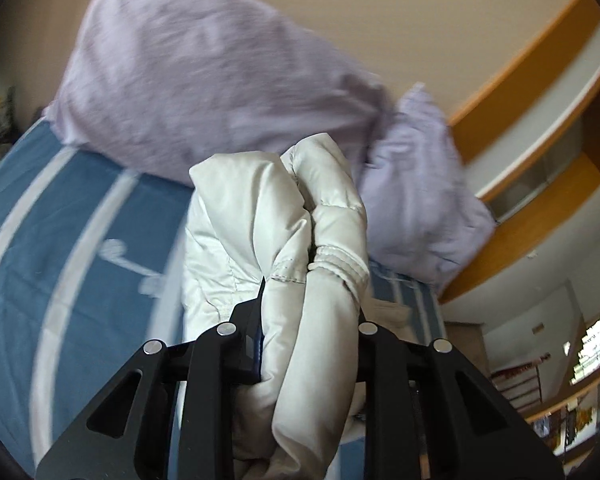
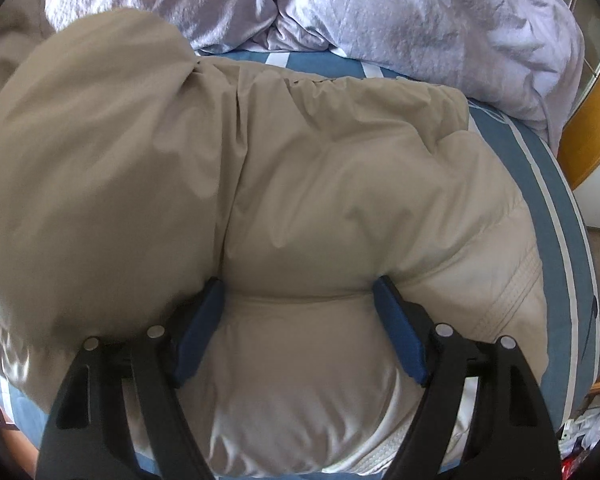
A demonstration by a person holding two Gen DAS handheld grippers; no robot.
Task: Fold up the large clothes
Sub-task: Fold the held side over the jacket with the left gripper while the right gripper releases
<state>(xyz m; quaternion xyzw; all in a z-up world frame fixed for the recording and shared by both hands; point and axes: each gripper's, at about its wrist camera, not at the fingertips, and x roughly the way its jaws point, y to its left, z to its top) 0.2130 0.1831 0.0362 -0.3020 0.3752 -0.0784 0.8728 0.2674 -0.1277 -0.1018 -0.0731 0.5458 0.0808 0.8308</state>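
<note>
A beige padded jacket (image 2: 340, 160) lies spread over the blue striped bed (image 2: 552, 184), and one part of it rises in a bulge at the left. My right gripper (image 2: 300, 286) points steeply down onto it, jaws wide. Its blue fingertips (image 2: 384, 292) dig into the padding, which swells up between them. In the left wrist view my left gripper (image 1: 312, 300) is shut on a bunched, stitched end of the jacket (image 1: 260, 208), lifted above the bed (image 1: 60, 200). The fabric hides its right finger.
Two lilac pillows (image 1: 200, 80) (image 2: 420, 20) lie at the head of the bed, just beyond the jacket. A wooden frame with a recessed shelf (image 1: 520, 80) lines the wall at the right. Past the bed's right edge (image 2: 576, 280) are a floor and clutter.
</note>
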